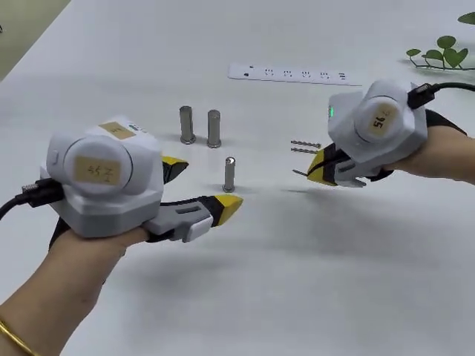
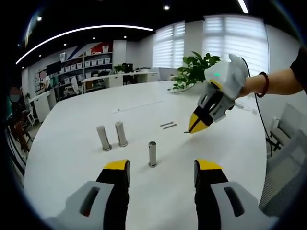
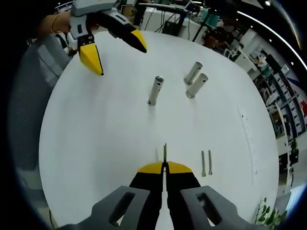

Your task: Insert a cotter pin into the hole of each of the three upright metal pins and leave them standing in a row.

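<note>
Three upright metal pins stand on the white table: two side by side at the back [image 1: 186,124] [image 1: 214,128] and one nearer [image 1: 229,174]. My left gripper [image 1: 200,185] is open, its yellow tips on either side of and just short of the near pin [image 2: 152,154]. To the right, my right gripper [image 1: 315,172] hangs a little above the table, shut on a thin cotter pin [image 3: 164,152] that sticks out past its tips. Two more cotter pins [image 1: 304,146] lie on the table behind it, also seen beside the right jaws [image 3: 206,163].
A white power strip [image 1: 289,73] lies at the back of the table. A green plant [image 1: 441,53] stands at the far right edge. Office desks and shelves stand beyond the table.
</note>
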{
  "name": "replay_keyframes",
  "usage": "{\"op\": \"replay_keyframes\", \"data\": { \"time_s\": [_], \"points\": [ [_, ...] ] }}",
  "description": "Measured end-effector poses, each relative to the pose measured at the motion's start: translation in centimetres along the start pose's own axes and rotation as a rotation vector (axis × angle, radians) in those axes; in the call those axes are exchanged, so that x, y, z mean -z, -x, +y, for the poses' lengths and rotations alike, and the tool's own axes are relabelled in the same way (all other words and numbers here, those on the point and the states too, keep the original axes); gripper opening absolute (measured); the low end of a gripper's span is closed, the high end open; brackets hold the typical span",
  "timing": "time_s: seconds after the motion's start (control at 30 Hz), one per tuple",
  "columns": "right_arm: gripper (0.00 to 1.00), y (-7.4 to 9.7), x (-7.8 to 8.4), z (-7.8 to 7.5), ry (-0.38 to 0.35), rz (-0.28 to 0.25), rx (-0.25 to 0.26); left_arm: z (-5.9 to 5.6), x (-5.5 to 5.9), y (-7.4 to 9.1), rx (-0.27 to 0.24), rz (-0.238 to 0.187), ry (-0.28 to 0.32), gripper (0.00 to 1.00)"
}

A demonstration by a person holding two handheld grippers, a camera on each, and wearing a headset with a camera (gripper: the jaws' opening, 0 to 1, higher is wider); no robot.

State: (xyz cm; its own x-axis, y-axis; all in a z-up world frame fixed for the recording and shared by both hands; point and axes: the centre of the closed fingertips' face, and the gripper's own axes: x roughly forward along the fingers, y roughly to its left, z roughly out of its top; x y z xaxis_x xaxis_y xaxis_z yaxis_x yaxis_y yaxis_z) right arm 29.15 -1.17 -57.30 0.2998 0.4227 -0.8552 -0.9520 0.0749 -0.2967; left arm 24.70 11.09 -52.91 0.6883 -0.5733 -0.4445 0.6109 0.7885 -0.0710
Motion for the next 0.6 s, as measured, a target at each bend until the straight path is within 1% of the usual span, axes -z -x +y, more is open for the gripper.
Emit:
{"op": "replay_keyframes", "data": {
  "time_s": [0.07,0.2,0.3,0.37,0.43,0.53,0.57,0.6],
  "points": [
    [0.0,0.4,-0.7,0.6,0.024,-0.021,0.005,-0.4,-0.2,0.1,0.011,-0.009,-0.004,0.48],
    [0.0,1.1,-2.2,1.5,0.061,-0.058,0.017,-1.1,-0.4,0.0,0.031,-0.009,0.004,0.43],
    [0.0,1.5,-3.3,2.1,0.102,-0.081,0.028,-1.8,-0.4,0.0,0.058,-0.007,0.03,0.39],
    [0.0,1.9,-4.0,2.4,0.119,-0.099,0.034,-2.1,-0.4,0.0,0.069,-0.006,0.05,0.36],
    [0.0,2.1,-4.4,2.6,0.131,-0.106,0.035,-2.4,-0.5,-0.1,0.084,-0.005,0.074,0.34],
    [0.0,2.1,-5.1,2.6,0.175,-0.122,0.053,-3.0,-0.9,-0.1,0.113,-0.018,0.109,0.31],
    [0.0,2.2,-5.3,2.7,0.182,-0.127,0.055,-3.2,-1.1,-0.1,0.126,-0.025,0.135,0.3],
    [0.0,2.3,-5.6,2.8,0.189,-0.135,0.057,-3.4,-1.2,-0.1,0.138,-0.029,0.146,0.29]
  ]
}}
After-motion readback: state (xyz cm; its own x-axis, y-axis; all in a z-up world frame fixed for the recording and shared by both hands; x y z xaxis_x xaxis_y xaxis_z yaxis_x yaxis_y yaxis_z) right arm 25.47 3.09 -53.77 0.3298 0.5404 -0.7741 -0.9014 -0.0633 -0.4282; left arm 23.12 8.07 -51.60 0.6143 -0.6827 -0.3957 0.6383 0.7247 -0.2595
